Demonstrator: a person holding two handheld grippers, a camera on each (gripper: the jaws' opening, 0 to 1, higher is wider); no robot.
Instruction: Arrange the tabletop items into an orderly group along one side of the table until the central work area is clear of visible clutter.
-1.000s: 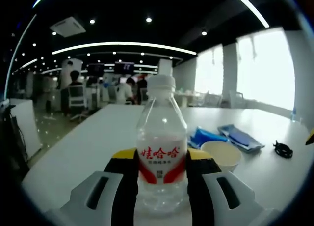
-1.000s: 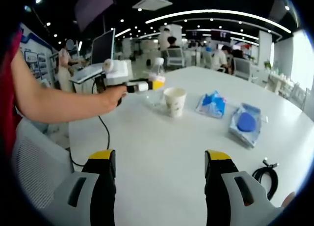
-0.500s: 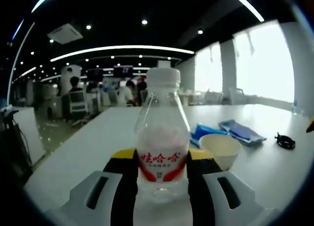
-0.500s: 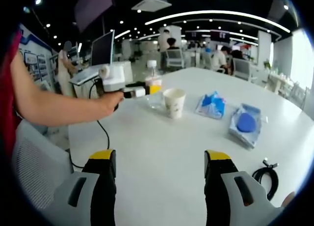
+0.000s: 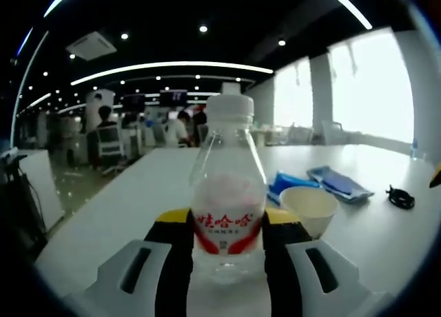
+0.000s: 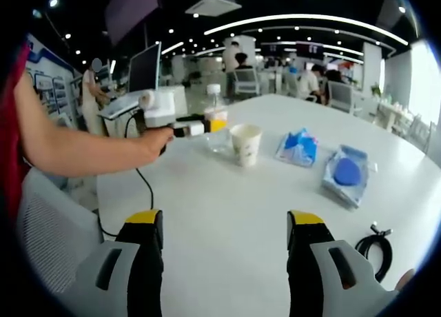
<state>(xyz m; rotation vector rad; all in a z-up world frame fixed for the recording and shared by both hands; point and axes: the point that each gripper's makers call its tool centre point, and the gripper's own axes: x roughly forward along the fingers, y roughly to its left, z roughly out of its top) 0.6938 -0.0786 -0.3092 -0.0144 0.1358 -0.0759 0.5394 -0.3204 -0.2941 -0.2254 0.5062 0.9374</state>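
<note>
Clamped on a water bottle (image 5: 227, 193), the left claw (image 5: 226, 244) has its yellow-tipped jaws pressed against the label on either side, and the bottle stands upright with its base at or just above the white worktop (image 5: 117, 207); I can't tell which. Nearer to me, the right claw (image 6: 224, 224) hangs with its jaws spread wide and nothing between them, over a bare stretch of worktop.

Just right of the bottle sits a paper cup (image 6: 245, 142), close beside it. Beyond that lie a crumpled blue packet (image 6: 297, 147) and a flat blue pouch (image 6: 344, 173), apart from each other, with a coiled black cable (image 6: 373, 244) near the right edge.

My worry is the cup: it looks light and stands so close that a sideways shift of the bottle or the claw's outer jaw could tip it. The bottle's thin clear wall may also buckle or slip in the grip if it is set down at a tilt.
</note>
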